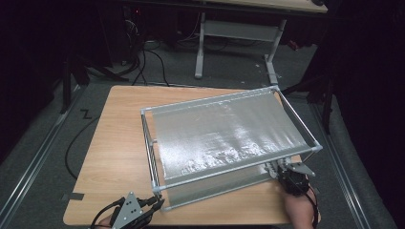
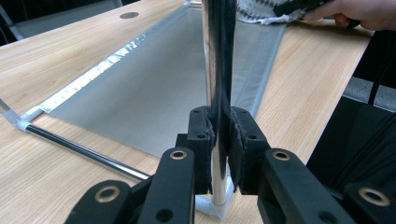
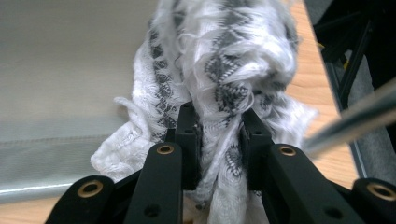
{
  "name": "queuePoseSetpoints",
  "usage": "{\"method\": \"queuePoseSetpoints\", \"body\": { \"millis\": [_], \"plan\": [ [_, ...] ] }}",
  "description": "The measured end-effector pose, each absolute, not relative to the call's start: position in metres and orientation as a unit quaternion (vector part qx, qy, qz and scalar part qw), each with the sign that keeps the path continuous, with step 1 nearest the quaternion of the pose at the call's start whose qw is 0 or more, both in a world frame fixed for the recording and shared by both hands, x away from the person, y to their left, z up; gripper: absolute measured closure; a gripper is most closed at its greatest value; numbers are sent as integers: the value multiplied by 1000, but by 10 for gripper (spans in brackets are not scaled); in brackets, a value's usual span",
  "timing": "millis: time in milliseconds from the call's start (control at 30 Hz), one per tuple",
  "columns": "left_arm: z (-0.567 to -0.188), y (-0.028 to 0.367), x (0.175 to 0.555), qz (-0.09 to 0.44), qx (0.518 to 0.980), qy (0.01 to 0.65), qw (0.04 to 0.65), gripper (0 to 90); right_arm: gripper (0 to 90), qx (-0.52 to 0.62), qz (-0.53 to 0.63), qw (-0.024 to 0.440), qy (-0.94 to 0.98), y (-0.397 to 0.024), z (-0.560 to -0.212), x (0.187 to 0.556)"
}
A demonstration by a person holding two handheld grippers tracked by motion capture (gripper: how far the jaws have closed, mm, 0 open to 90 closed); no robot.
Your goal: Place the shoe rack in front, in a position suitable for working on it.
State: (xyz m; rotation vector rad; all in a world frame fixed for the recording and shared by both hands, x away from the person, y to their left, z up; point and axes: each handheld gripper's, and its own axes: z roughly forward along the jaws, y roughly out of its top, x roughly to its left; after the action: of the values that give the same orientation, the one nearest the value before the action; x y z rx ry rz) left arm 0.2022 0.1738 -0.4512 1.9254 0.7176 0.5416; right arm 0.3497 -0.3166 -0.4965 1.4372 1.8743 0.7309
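A metal-tube rack (image 1: 229,101) with a grey fabric top shelf (image 1: 224,133) stands on the wooden table (image 1: 119,138). At its near-left corner my left gripper (image 1: 155,202) is shut on the shiny upright post (image 2: 215,56); in the left gripper view, the left gripper (image 2: 220,126) has both pads pressed on the tube. The grey lower shelf (image 2: 154,88) stretches beyond. At the near-right corner my right gripper (image 1: 279,169) is shut on a white cloth with a grey pattern (image 3: 224,56), bunched between the jaws of the right gripper (image 3: 218,121) just under the top shelf.
The table's near edge lies close behind both hands. A blurred rack tube (image 3: 355,121) crosses to the right of the cloth. Another desk's legs (image 1: 200,47) and floor cables (image 1: 143,62) lie beyond the table. A round cable hole (image 2: 129,15) sits in the tabletop.
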Motion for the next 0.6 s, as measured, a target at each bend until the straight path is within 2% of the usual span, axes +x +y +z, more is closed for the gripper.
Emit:
{"method": "queuePoseSetpoints", "body": {
  "millis": [600],
  "plan": [
    [-453, 173, 203, 224, 792, 293, 486, 792, 718, 559, 287, 321, 708, -319, -499, 351]
  ]
}}
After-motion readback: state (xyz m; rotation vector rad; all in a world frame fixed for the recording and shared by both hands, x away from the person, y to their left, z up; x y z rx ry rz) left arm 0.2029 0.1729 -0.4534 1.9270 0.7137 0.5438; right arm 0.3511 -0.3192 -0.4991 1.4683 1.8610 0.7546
